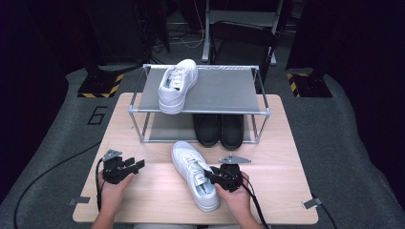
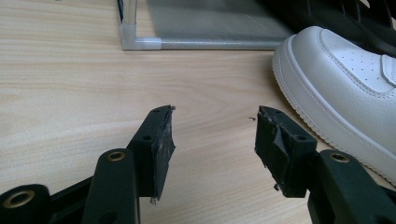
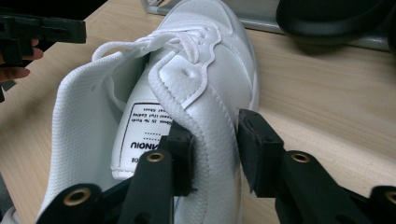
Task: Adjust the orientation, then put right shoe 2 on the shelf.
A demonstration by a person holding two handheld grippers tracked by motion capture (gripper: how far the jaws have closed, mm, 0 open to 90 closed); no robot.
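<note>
The right gripper [image 3: 210, 154] is clamped on the side wall of a white shoe [image 3: 187, 93]: one jaw sits inside the opening, beside the printed label on the tongue, and the other jaw presses on the outside of the collar. In the high view this right gripper [image 1: 224, 177] is at the heel end of that white shoe [image 1: 193, 172], which lies on the table [image 1: 143, 200] with its toe pointing to the rack [image 1: 198, 110].

The left gripper [image 2: 212, 144] is released; its two jaws stand apart above the bare wood and hold nothing. The toe of the white shoe [image 2: 345, 88] lies just to the right of it, not touching. In the high view the left gripper [image 1: 119, 168] is near the left side of the table, well apart from the shoe.

There are two white shoes. The second white shoe [image 1: 177, 86] stands on the upper shelf of the rack, at its left part. There are also two black shoes [image 1: 219, 130], side by side on the lower shelf. The rack has two grey shelves in a metal frame.
</note>
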